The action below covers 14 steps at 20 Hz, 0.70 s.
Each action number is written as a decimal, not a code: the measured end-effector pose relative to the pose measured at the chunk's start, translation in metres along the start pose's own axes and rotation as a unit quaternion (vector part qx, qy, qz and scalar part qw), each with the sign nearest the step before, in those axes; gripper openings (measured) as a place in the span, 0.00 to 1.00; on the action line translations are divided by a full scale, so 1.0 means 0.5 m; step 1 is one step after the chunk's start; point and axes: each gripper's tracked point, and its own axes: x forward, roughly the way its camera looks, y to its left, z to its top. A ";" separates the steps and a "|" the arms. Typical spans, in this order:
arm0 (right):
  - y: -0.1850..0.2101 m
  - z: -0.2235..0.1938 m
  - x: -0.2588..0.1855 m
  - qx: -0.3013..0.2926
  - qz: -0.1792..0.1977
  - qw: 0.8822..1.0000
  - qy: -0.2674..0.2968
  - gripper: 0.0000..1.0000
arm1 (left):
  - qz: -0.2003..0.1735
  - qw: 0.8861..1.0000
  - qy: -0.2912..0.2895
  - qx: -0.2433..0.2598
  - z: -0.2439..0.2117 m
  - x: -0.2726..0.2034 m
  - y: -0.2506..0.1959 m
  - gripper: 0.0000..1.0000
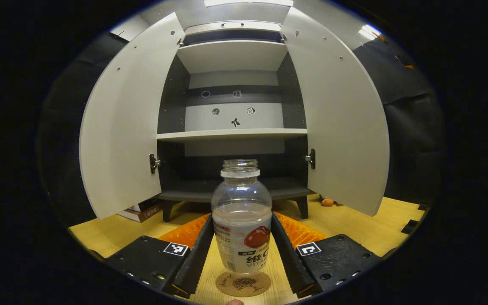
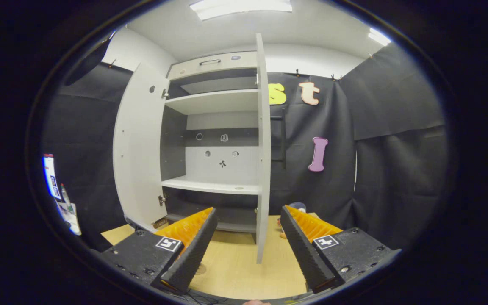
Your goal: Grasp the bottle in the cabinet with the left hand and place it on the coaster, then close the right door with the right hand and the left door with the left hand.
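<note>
The bottle (image 1: pixel 241 220) stands on the coaster (image 1: pixel 243 284) between the left gripper's (image 1: pixel 241 250) jaws, seemingly touching; the right gripper (image 2: pixel 248 243) is wide open and empty, both doors (image 1: pixel 119 123) unclosed.

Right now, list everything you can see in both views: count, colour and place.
bottle: one, clear with a white neck ring, no cap, standing on the coaster between the left tool's fingers
coaster: one, brown cork, on the table
cabinet: one, pale grey with dark interior, shelves bare
left door: one, pale grey, open
right door: one, pale grey, open
table: one, light wood
left tool: one, fingers flanking the bottle
right tool: one, open, facing the right door's edge
</note>
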 end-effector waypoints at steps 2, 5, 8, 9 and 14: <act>-0.009 0.006 0.001 -0.001 -0.006 1.000 0.000 0.98 | -0.004 1.000 0.011 0.002 -0.034 -0.007 -0.003 0.77; -0.012 0.011 0.003 0.006 -0.011 1.000 0.003 0.98 | -0.004 1.000 0.003 0.006 -0.054 -0.021 -0.007 0.77; -0.014 0.003 0.007 0.008 -0.011 1.000 0.016 0.98 | 0.002 1.000 -0.002 -0.002 -0.056 -0.024 -0.007 0.77; -0.014 0.000 0.007 0.009 -0.011 1.000 0.018 0.98 | 0.003 1.000 -0.002 -0.005 -0.057 -0.024 -0.007 0.77; -0.017 -0.010 0.011 0.019 -0.009 1.000 0.020 0.98 | -0.001 1.000 0.000 -0.001 -0.058 -0.026 -0.008 0.78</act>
